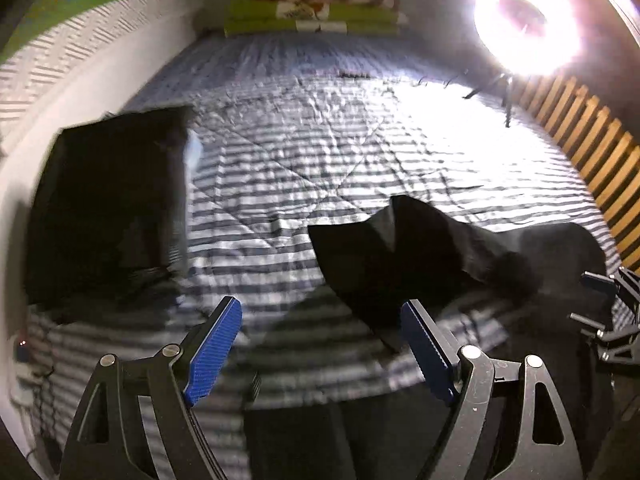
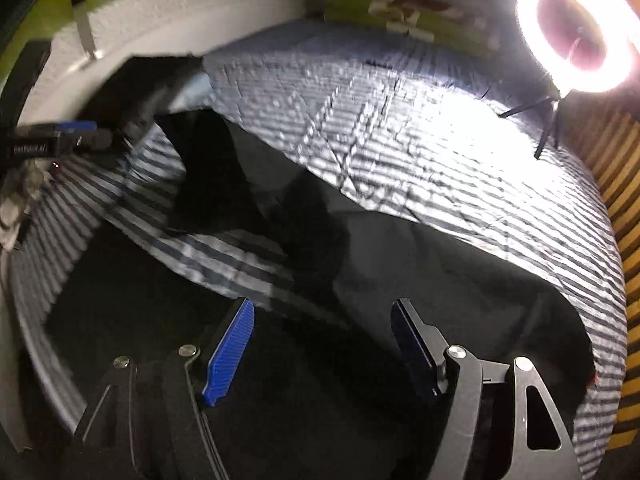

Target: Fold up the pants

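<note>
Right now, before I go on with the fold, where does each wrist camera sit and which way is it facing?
Left wrist: on the left gripper, angled down over the striped quilt toward the far wall; its open blue pads frame bare quilt, the black pants ahead to the right, the right gripper at the right edge.
Right wrist: on the right gripper, angled down over the pants; open, nothing between its pads; the left gripper at the left edge.
Shared: quilt, pants, ring light, dark folded pile.
</note>
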`<state>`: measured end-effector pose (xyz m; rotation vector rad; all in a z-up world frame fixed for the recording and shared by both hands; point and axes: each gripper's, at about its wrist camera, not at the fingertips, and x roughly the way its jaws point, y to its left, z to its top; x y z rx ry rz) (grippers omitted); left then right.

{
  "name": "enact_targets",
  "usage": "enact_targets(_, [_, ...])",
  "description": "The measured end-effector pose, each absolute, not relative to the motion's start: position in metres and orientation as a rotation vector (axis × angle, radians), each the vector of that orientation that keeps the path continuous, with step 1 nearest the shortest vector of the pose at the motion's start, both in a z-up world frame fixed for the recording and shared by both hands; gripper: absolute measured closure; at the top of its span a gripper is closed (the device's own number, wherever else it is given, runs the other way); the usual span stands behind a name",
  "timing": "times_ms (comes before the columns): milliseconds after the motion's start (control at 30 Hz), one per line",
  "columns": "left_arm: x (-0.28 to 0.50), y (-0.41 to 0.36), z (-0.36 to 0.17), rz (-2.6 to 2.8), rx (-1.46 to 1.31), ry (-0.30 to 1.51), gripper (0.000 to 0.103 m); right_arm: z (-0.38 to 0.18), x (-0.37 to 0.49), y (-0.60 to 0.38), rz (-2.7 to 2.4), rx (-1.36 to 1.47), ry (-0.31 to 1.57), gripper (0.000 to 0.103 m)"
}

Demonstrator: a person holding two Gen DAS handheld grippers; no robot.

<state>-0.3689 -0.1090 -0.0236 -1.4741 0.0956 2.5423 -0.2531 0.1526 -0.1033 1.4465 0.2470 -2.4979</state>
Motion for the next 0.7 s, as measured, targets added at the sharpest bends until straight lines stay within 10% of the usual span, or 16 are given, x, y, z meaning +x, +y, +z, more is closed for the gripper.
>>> enact_targets(200, [-0.41,-0.095,-0.074,2.557,-1.492,0.103,0.022,-0.148,-0.284,0.142,-2.456,1.51,0.415,0.036])
enact_targets(233, [-0.415,-0.092,-0.08,2.565,-1.495,0.099,0.029,-0.153,-0.287,0.141,-2.454,1.513,0.442,0.036])
enact_targets(300, [-0.426,-0.087,-0.09,2.547,-1.527,0.074,0.084,-0.161,-0.292,0.14,-2.462,1.515,0.51,0.036])
enact_targets(400, [-0.436,-0.082,-0.089,2.583,-1.517,0.037,0.102,-0.169,-0.299,0.144,-2.462,1.559,0.545,0.061])
enact_targets(500, [-0.441,-0.079,-0.073,2.611,-1.454,0.065,0.102,-0.163,-0.303,0.157,-2.501,1.564,0.532,0.097])
enact_targets(700, [-0.432,-0.073,0.001,2.735,-1.151,0.223,0.102,-0.1,-0.285,0.187,-2.63,1.403,0.325,0.101])
